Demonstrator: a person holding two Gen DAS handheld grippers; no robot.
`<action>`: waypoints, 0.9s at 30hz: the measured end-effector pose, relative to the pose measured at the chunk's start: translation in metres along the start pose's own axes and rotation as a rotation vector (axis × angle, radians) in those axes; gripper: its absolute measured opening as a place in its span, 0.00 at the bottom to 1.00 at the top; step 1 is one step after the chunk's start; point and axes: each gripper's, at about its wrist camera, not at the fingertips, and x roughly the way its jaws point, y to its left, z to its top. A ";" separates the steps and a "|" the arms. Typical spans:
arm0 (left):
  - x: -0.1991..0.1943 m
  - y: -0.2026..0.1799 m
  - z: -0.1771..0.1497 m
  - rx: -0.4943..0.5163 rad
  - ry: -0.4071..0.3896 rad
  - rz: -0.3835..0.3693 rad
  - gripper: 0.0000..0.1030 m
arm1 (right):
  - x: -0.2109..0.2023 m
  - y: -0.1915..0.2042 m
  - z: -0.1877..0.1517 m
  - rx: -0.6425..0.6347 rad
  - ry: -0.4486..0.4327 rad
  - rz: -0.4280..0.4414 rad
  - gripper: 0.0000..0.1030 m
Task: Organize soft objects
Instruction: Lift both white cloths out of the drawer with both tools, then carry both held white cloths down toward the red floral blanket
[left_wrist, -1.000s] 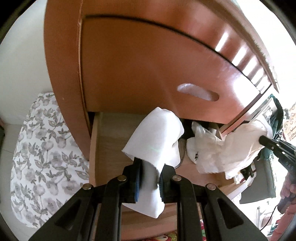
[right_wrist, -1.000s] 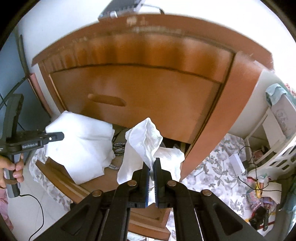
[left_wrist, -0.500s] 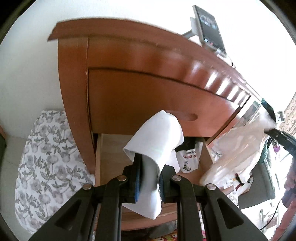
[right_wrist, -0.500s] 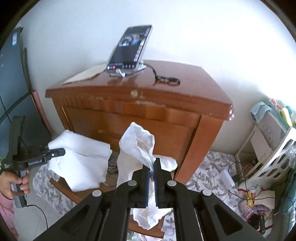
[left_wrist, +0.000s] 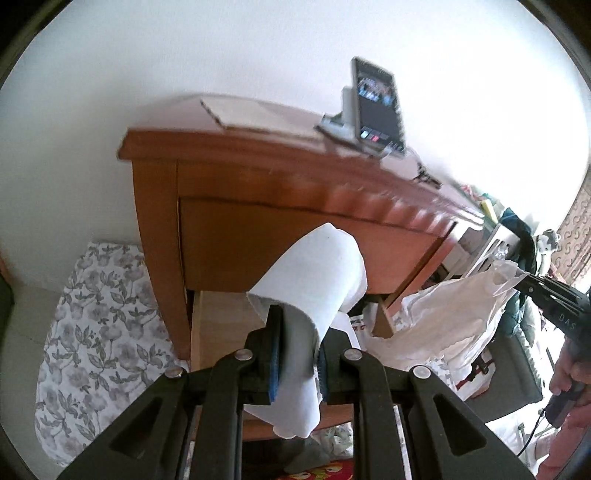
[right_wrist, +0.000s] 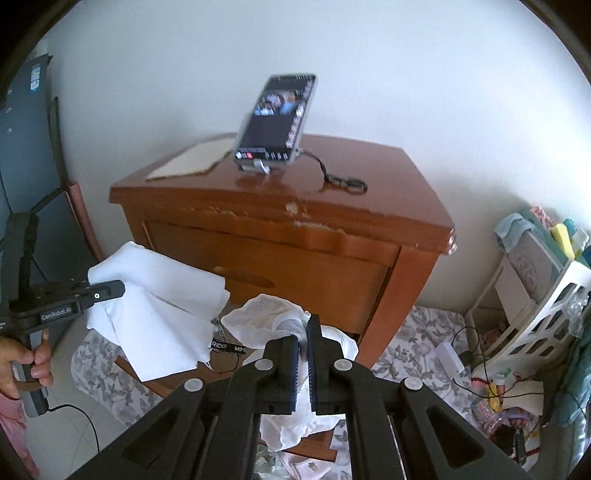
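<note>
My left gripper is shut on a folded white cloth and holds it up in front of the brown wooden nightstand. The same cloth hangs from that gripper in the right wrist view. My right gripper is shut on a white mesh garment that drapes below the fingers. It shows as a thin white sheet in the left wrist view. Both are above the pulled-out lower drawer, which holds more white items.
A phone on a stand and a flat card sit on the nightstand top. A floral mat covers the floor. A white rack with clutter stands at the right, a dark monitor at the left.
Both grippers have lifted up and back from the drawer with their cloths. The nightstand top and the phone have come into view.
</note>
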 end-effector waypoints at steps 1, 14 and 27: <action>-0.005 -0.002 0.001 0.002 -0.008 -0.002 0.16 | -0.006 0.001 0.001 -0.003 -0.010 0.000 0.04; -0.089 -0.020 -0.001 -0.046 -0.131 -0.066 0.16 | -0.095 0.019 0.005 -0.025 -0.145 0.007 0.04; -0.143 -0.027 -0.042 -0.135 -0.285 -0.128 0.16 | -0.150 0.050 -0.027 -0.014 -0.261 0.117 0.04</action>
